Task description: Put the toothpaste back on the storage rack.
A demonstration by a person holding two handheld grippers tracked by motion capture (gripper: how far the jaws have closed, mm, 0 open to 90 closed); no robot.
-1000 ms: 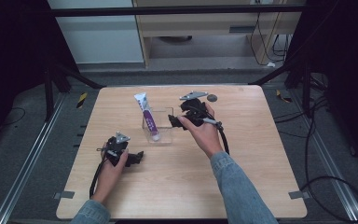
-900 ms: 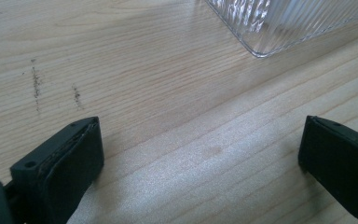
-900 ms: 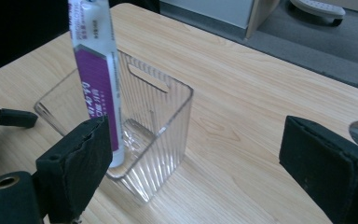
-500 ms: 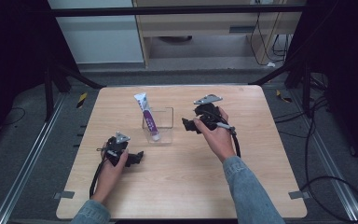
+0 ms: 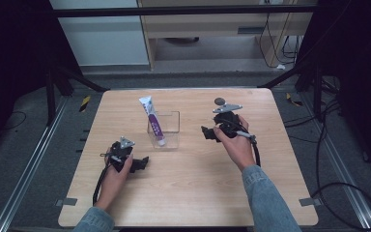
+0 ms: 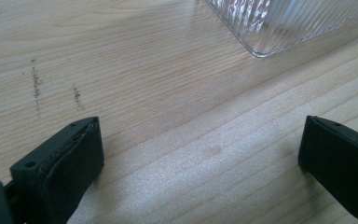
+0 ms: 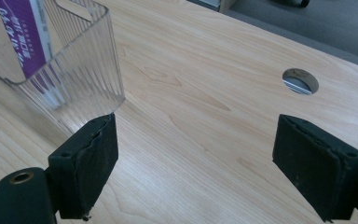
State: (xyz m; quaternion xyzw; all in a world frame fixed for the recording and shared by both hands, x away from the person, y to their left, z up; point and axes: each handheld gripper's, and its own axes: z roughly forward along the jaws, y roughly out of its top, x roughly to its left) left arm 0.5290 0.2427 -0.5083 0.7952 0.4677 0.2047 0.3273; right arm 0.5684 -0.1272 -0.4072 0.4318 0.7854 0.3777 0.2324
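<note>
A clear ribbed plastic container (image 5: 164,130) stands at the middle of the wooden table (image 5: 198,193). A white and purple tube (image 5: 150,117) leans in it, top end sticking out to the back left. My right gripper (image 5: 206,133) hovers to the right of the container and points at it. Its jaws are open with nothing between them and have just been closing slightly. The right gripper view shows the container (image 7: 81,74) and the tube (image 7: 21,35) just past the right gripper (image 7: 196,158). My left gripper (image 5: 142,163) rests open on the table, near left of the container (image 6: 284,23).
A round cable hole (image 5: 219,101) (image 7: 300,80) sits in the table behind my right hand. Bare wood lies between both grippers and along the near edge. Dark metal frame legs and floor cables surround the table.
My right hand has drawn back to the right, away from the container, and come a little lower. The left hand has stayed where it was.
</note>
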